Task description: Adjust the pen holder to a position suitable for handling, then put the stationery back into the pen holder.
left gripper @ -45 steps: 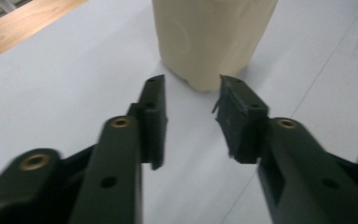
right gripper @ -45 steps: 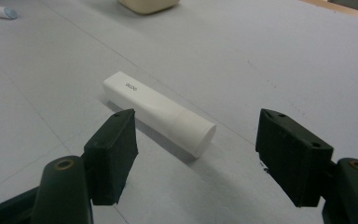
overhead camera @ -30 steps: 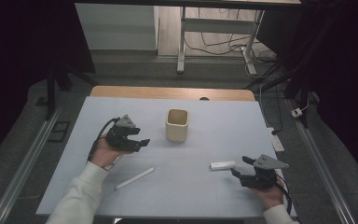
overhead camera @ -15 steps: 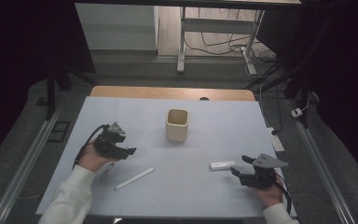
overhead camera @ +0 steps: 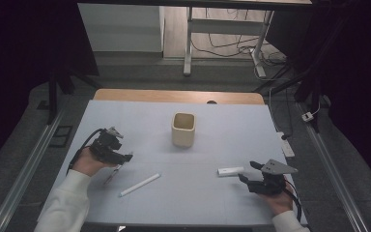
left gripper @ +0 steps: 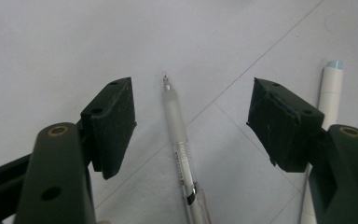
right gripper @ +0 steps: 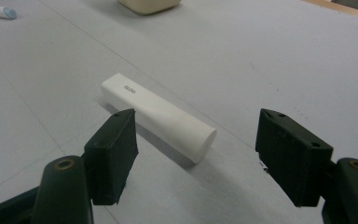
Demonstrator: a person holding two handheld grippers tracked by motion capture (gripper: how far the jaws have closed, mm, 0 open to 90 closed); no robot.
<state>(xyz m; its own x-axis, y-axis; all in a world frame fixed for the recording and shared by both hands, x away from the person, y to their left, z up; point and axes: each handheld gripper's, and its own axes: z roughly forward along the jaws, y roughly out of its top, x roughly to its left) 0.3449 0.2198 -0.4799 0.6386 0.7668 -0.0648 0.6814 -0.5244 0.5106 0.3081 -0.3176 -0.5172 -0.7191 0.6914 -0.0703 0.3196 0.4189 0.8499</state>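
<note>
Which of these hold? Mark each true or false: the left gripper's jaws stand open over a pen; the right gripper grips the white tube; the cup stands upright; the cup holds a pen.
1. The left gripper stands open over the clear pen: true.
2. The right gripper grips the white tube: false, its jaws are open, the tube lies free.
3. The cream cup stands upright: true.
4. The cup holds a pen: false, its inside looks empty.

sleeves (overhead camera: 65, 203): white, long | left gripper (left gripper: 191, 119): black, square pads, brass screws, black cable | right gripper (right gripper: 196, 154): black, grey three-cornered plate, black cable
</note>
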